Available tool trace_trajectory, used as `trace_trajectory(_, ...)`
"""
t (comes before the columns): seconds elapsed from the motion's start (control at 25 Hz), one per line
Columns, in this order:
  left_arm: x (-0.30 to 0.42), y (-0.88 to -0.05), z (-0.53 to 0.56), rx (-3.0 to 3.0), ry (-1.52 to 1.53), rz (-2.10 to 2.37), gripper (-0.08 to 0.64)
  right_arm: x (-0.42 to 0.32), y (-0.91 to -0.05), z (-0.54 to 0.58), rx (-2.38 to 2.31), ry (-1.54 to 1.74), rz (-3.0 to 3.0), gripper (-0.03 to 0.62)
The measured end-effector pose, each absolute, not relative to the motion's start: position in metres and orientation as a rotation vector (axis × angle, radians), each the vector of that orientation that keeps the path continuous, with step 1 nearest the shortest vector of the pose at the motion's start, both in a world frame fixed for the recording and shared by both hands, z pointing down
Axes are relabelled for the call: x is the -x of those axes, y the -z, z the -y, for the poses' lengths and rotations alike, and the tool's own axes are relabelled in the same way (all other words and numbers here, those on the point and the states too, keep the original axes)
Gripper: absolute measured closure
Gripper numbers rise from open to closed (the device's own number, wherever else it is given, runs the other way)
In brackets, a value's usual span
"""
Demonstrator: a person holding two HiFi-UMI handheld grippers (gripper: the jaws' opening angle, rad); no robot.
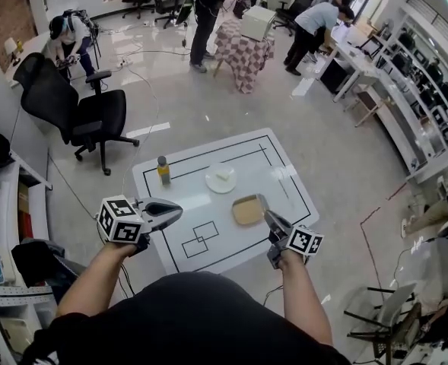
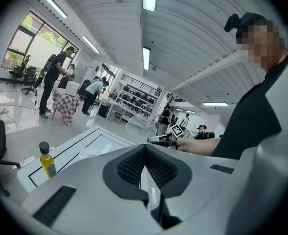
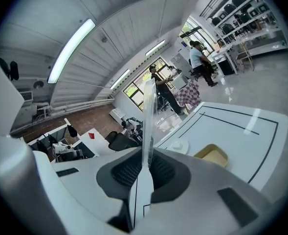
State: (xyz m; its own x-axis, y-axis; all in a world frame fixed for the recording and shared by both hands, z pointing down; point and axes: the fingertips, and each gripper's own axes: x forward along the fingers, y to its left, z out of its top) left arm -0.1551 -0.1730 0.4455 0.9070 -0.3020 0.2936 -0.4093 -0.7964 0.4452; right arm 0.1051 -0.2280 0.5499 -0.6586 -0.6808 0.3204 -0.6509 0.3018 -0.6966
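Right gripper view, right tongs (image 3: pixel 146 154) pinching a thin pale strip (image 3: pixel 148 114) — edge-on, unidentifiable, left tongs (image 2: pixel 144 148) closed, empty

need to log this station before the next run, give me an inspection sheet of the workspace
surface: white table marked with black lines and two overlapping small rectangles.
job's things: thin flat utensil sticking out past the right gripper's jaws; tan tray just beyond it.
clutter: bottle of yellow liquid, upright; white plate with a small pale thing on it.
grippers: left gripper jaws together, nothing between them; right gripper jaws shut on the thin flat utensil.
cables: white cable trailing over the floor.
surroundings: black office chair; people by a checked-cloth table; shelving.
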Motion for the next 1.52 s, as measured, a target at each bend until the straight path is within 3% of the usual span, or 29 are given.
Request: trace_trajectory(1.52, 0.162, -0.409, 0.116, -2.656, -0.294, 0.443, 0.538, -0.113, -0.461, 0.14, 1.432, 0.97, -2.542, 0.543)
